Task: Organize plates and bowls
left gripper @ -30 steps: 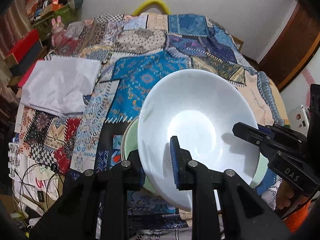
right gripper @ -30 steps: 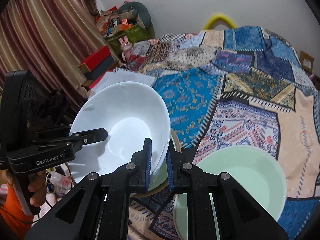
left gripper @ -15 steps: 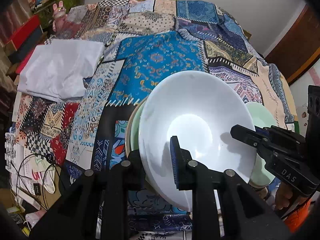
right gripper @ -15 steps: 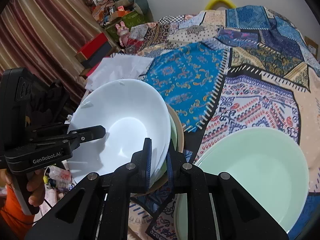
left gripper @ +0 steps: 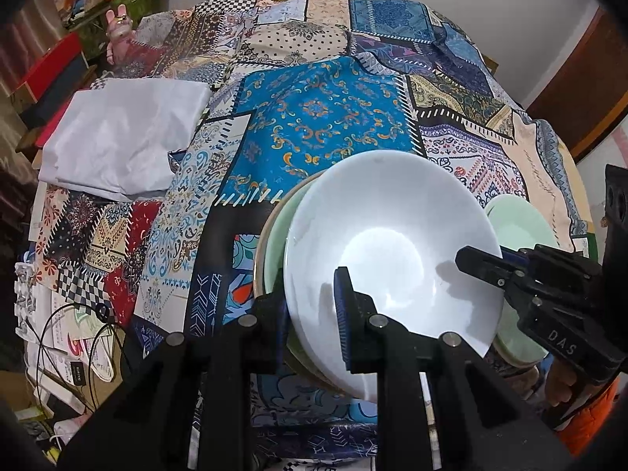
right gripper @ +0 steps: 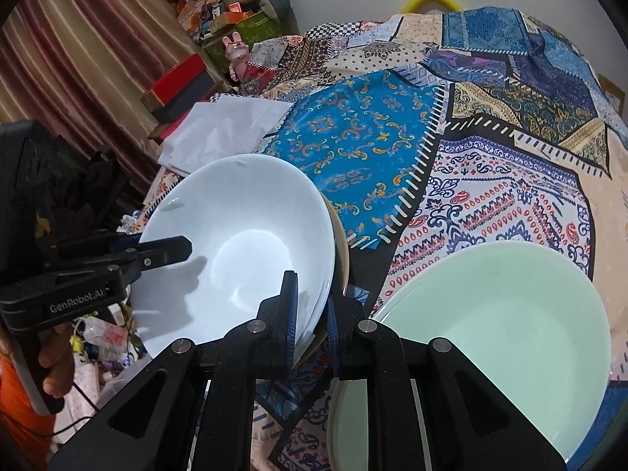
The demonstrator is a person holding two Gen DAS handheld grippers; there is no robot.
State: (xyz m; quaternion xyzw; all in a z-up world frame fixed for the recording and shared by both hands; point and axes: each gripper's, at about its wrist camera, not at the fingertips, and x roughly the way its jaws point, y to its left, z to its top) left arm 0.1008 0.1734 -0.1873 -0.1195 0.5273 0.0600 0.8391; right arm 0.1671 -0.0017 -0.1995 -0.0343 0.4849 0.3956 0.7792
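two labels: "genrobot.ai", "das"

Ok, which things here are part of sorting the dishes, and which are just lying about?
Part of the job:
- white bowl, gripped at its rim by both the left gripper and right gripper
- green and tan dishes stacked under it
- green bowl beside the stack

Lying about:
- white cloth
- pink rabbit toy
- red box
- cables

Tabletop under patchwork patterned cloth [left gripper: 322, 125]. Directly on it: folded white fabric [left gripper: 121, 141], stack of dishes [left gripper: 274, 235], pale green glass bowl [right gripper: 498, 337] beside stack.
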